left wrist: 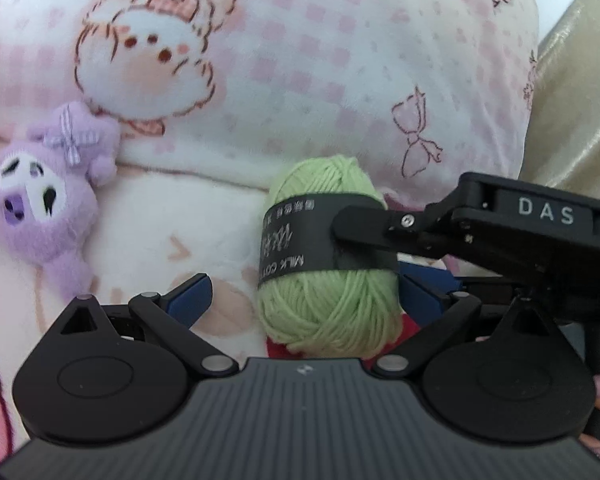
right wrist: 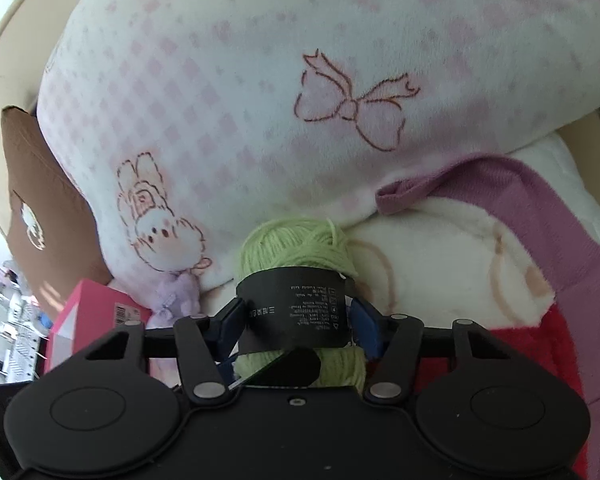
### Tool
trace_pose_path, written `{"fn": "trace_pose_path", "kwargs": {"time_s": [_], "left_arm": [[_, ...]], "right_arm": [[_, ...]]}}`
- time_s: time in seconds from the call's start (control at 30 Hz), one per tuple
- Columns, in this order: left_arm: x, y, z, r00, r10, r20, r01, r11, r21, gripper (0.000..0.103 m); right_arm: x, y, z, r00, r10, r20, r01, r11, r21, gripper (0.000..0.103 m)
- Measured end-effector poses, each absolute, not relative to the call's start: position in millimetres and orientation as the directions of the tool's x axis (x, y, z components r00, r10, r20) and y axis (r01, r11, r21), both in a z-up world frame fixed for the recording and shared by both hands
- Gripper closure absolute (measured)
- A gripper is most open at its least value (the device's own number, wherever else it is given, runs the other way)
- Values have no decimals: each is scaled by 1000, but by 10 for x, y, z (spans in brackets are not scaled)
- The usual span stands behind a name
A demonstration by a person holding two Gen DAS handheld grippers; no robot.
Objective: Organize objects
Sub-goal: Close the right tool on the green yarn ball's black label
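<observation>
Green yarn ball with black paper band (right wrist: pixel 300 280) being clamped by right gripper (right wrist: pixel 298 326); left gripper (left wrist: pixel 304 294) hanging wide, empty. Sorting barely beginning: purple plush toy (left wrist: pixel 40 196), pink box (right wrist: pixel 88 316) waiting on bed.

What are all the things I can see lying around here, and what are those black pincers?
Yarn ball: one, light green with a black paper band, on the blanket in front of the pillow.
Plush toy: one, purple with a bow, left of the yarn, leaning on the pillow.
Pillow: one, white and pink checked with bunny and bow prints, behind everything.
Blanket: one, cream with a red patch, underneath.
Pink cloth: one, mauve, draped at the right.
Box: one, pink, far left.
Brown cushion: one, left edge.
Left claw: black with blue pads, open, yarn between them.
Right claw: same make, pads pressed on the yarn's band.
</observation>
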State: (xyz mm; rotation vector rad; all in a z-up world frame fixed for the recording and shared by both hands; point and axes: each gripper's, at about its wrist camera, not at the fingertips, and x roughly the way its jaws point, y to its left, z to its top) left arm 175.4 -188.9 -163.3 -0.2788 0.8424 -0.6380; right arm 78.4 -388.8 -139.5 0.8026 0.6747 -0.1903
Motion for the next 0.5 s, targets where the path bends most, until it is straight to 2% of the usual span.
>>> {"fn": "trace_pose_path", "kwargs": {"time_s": [0.17, 0.23, 0.27, 0.3, 0.33, 0.4, 0.5], "left_arm": [[1780, -1877, -1761, 489, -647, -585, 393, 762, -514, 11], [1772, -1858, -1792, 496, -647, -579, 391, 762, -516, 12], [1770, -1855, -1795, 500, -647, -576, 390, 762, -517, 15], [1771, -1854, -1796, 502, -645, -576, 389, 764, -515, 18], [1768, -1854, -1792, 503, -646, -574, 393, 762, -514, 21], [1766, -1843, -1789, 490, -672, -556, 403, 740, -539, 38], [1745, -1833, -1789, 483, -688, -542, 401, 724, -561, 42]], "right_arm": [[798, -3875, -1402, 769, 81, -634, 407, 702, 584, 41], [831, -3896, -1458, 763, 84, -640, 418, 692, 589, 36], [844, -3922, -1506, 758, 90, -646, 427, 681, 595, 31], [848, -3951, -1558, 753, 100, -650, 436, 664, 608, 29], [838, -3981, -1605, 755, 118, -645, 439, 640, 630, 29], [832, -4005, -1638, 761, 133, -635, 434, 623, 651, 30], [834, -3974, -1620, 773, 154, -616, 406, 626, 666, 38]]}}
